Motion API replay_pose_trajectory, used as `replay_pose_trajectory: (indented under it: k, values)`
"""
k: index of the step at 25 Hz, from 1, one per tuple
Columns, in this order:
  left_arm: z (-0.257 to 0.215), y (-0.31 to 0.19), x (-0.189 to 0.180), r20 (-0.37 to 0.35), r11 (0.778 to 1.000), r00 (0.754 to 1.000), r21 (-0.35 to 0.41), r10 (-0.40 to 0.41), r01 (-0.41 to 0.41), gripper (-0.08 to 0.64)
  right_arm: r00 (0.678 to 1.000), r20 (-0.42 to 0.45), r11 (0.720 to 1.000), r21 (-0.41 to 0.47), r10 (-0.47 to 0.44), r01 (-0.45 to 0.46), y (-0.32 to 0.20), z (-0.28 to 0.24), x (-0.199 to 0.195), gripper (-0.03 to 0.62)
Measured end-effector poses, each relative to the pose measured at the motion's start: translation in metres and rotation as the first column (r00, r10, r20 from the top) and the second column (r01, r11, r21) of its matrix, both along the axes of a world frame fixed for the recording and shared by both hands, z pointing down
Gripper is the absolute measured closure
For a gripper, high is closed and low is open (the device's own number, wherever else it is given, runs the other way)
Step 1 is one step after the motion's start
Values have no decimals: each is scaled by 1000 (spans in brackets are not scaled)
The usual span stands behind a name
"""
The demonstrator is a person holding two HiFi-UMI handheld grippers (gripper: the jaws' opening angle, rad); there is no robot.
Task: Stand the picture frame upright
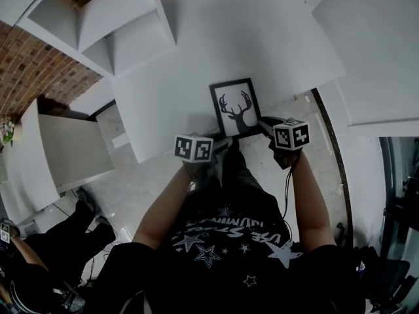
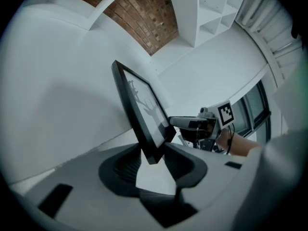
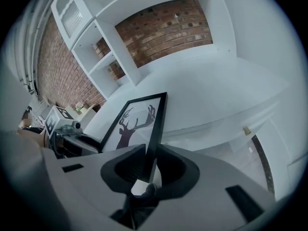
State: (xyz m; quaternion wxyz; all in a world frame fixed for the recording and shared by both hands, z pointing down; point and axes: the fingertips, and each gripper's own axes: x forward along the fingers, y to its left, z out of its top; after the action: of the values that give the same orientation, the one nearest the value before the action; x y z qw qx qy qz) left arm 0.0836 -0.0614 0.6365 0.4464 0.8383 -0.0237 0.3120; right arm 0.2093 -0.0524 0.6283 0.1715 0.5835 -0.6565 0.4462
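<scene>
Right gripper (image 3: 150, 170) clamps one side of the picture frame (image 1: 234, 108), holding it tilted at the near edge of the worktop (image 1: 275, 38). Left gripper (image 2: 154, 163), wide open, straddles a corner, likely to steady it.

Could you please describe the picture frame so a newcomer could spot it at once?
Start at the big white tabletop before the person. At its near edge, between the left claw and right claw, is the picture frame. Only it has a black border around a dark antlered deer head on white.
</scene>
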Motion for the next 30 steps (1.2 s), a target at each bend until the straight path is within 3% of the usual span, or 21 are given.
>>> replay_pose_trajectory:
  k: [7, 18, 26, 30]
  values:
    - [-6, -1, -4, -30, 999, 1000, 53, 7, -5, 407, 999, 21, 999, 22, 26, -26, 0, -3, -3, 512]
    - [-29, -21, -14, -49, 982, 999, 187, -16, 25, 407, 1000, -6, 989, 151, 3, -2, -26, -38, -12, 515]
    - [-52, -45, -36, -68, 956, 997, 286, -46, 64, 407, 999, -32, 971, 238, -17, 25, -52, -67, -35, 515]
    - [-65, -64, -52, -80, 932, 994, 349, -80, 104, 407, 997, -57, 951, 304, -45, 60, -74, -85, -51, 517]
